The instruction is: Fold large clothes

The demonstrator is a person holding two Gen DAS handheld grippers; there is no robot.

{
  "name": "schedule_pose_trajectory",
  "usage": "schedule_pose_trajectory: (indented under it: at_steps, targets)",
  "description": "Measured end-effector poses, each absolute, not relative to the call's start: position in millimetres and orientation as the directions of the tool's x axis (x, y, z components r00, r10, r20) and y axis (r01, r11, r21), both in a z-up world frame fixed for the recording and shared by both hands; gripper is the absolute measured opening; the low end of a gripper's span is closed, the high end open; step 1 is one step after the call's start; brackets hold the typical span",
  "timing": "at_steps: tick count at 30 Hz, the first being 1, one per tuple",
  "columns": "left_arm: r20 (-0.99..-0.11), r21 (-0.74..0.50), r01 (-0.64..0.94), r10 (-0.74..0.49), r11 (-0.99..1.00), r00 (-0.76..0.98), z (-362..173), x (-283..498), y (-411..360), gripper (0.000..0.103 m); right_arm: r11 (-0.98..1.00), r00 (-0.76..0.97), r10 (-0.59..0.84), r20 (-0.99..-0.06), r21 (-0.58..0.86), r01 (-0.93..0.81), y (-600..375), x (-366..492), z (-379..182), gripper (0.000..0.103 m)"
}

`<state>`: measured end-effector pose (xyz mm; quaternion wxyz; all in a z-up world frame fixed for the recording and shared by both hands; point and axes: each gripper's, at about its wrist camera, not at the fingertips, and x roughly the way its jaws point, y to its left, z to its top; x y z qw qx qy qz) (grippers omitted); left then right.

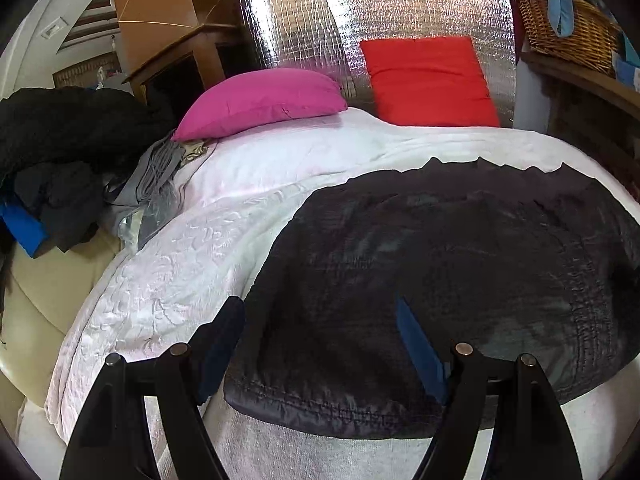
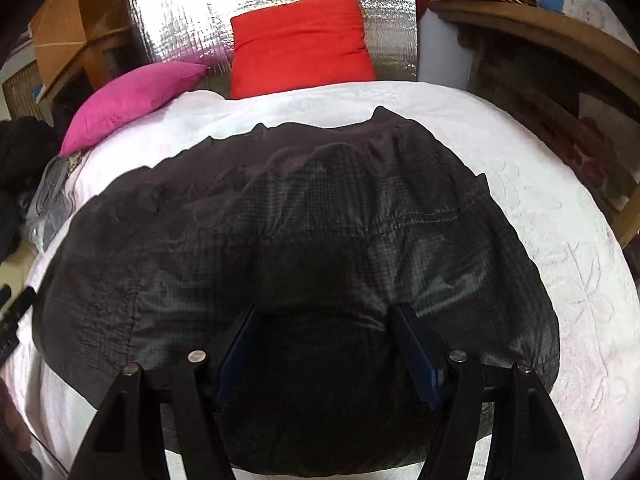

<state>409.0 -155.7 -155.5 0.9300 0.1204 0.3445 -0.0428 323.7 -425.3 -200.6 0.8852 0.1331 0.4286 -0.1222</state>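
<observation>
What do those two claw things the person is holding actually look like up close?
Both look alike. The left claw and the right claw each have two glossy black, wedge-shaped arms that spread like a fork, with round silver pins at the joints. The fingers carry flat dark blue pads on their inner faces. No cables, markings or sleeves show.

You see a dark garment point(image 2: 304, 220) of slightly glossy, fine-checked cloth on a white, embossed bedspread point(image 2: 560, 240); behind it shiny crinkled foil point(image 1: 400, 8), a woven wicker basket point(image 1: 568, 32).
</observation>
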Motion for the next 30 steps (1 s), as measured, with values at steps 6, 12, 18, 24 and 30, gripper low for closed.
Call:
schedule_pose_trajectory:
  at_steps: [6,12,18,24,30]
  targets:
    - [-0.667,0.198,0.158,0.015,0.967,0.745,-162.5,416.0,-157.6,0.079,0.938,0.731,-0.116,-0.673,0.167,0.303,-429.9,329.0,-165.4,0.071]
    - [-0.680,0.215,0.167,0.025,0.962,0.733,-171.0,422.3,-163.0,0.079,0.892,0.642,-0.107,-0.759,0.212,0.400,-459.6,358.3,-211.6,0.071]
    - [-0.684,0.206,0.162,0.024,0.965,0.729,-170.4,424.2,-163.4,0.079,0.892,0.654,-0.104,-0.750,0.220,0.395,-457.6,353.6,-199.4,0.071]
    - [-0.673,0.208,0.167,0.017,0.964,0.739,-166.7,418.6,-165.1,0.079,0.923,0.712,-0.065,-0.699,0.230,0.309,-440.0,321.5,-166.6,0.071]
    - [-0.663,0.217,0.161,0.025,0.963,0.748,-165.4,413.6,-164.5,0.079,0.951,0.661,0.024,-0.750,0.222,0.217,-412.2,307.1,-172.7,0.051]
